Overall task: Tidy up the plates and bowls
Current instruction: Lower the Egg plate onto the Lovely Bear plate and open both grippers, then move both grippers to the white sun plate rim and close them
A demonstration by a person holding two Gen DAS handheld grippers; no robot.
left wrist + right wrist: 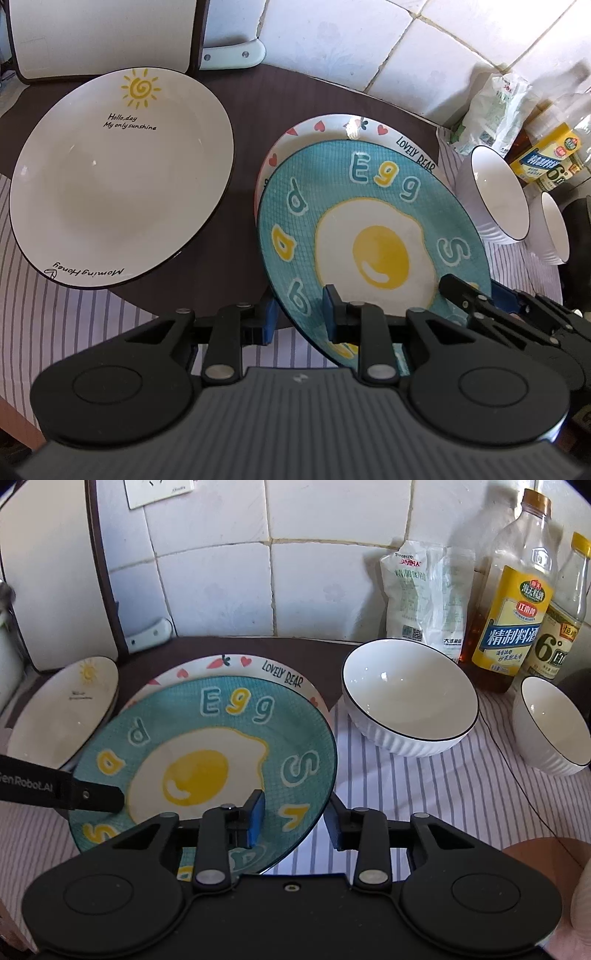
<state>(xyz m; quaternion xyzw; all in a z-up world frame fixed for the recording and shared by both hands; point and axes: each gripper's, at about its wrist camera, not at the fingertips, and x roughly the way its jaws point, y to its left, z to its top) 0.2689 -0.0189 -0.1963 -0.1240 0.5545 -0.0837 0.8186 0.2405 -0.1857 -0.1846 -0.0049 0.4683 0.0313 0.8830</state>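
Egg plate (369,229) is pinched at its near rim between the left gripper's (300,317) fingers and kept tilted over the heart-rimmed plate (369,127), apparently for stacking. Its opposite rim is straddled by the right gripper's (297,818) spread fingers, not visibly pressed. Two bowls (408,698) are left beyond on the bench (424,794).

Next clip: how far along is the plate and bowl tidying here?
Looks done: the egg plate sits over the bear plate. In hand: the left gripper pinches the egg plate's near rim; the right gripper straddles it, jaws open. Left: the sun plate lies apart, and the middle bowl and right bowl stand unstacked.
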